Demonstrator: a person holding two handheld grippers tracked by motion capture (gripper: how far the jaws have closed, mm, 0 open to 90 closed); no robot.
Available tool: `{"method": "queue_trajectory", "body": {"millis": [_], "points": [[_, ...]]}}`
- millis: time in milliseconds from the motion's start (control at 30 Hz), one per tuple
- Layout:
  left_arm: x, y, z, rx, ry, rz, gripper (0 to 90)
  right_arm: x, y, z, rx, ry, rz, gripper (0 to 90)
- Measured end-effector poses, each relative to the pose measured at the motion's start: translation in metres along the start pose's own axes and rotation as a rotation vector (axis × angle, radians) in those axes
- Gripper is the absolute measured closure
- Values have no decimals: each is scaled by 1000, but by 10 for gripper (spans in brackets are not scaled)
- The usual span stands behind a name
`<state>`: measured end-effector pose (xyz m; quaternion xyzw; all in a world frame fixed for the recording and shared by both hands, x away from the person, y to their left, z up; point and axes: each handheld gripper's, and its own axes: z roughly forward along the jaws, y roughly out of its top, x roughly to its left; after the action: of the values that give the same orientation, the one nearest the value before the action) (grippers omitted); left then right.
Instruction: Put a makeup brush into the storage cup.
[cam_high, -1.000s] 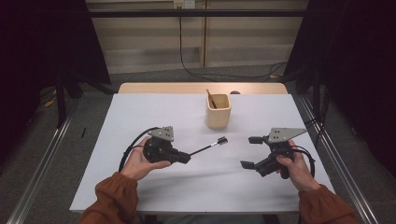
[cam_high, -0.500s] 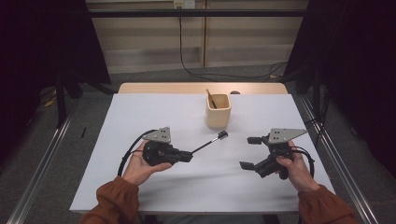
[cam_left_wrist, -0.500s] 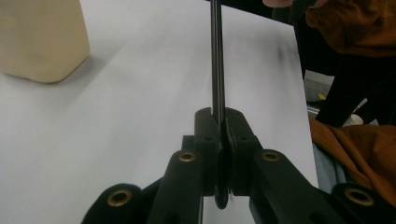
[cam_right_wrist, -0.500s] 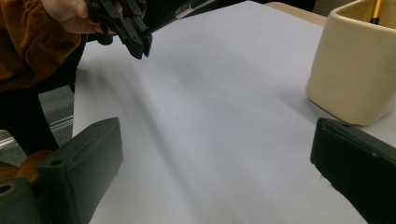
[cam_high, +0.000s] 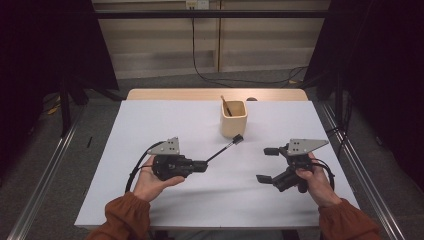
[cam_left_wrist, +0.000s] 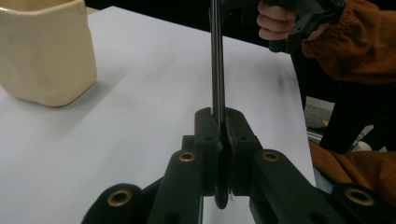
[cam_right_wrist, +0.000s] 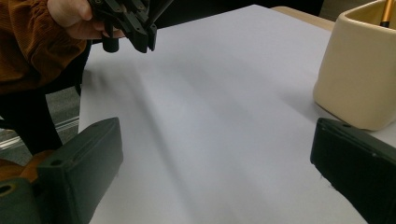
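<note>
Brush (cam_high: 223, 148) tip risen toward cup (cam_high: 233, 119), left gripper (cam_high: 204, 164) clamping handle.

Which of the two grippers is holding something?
The left gripper: its jaws are shut on a thin black tool that points toward the cream cup. The right gripper has its jaws wide apart, with nothing between them.

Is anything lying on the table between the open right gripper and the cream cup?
No. In the right gripper view the white table is bare from the right gripper to the cream cup; the high view agrees.
</note>
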<state>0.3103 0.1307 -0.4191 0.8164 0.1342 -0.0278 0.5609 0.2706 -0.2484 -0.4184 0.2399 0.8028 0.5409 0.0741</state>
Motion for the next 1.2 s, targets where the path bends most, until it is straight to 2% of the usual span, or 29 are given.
{"method": "queue_trajectory", "body": {"millis": [267,500,567,933,1200], "points": [[-3,-5,-2,-83,18,-5,856,0,0,-1,-26,16,-3,26],[-7,-5,-3,-111,20,10,855,0,0,0,-40,41,5,31],[-9,-5,-2,-112,18,16,854,0,0,0,-42,57,7,35],[-12,-5,3,-121,10,16,854,2,1,2,-87,65,8,62],[-14,-5,8,-122,-3,13,854,5,7,3,-89,61,22,57]]}}
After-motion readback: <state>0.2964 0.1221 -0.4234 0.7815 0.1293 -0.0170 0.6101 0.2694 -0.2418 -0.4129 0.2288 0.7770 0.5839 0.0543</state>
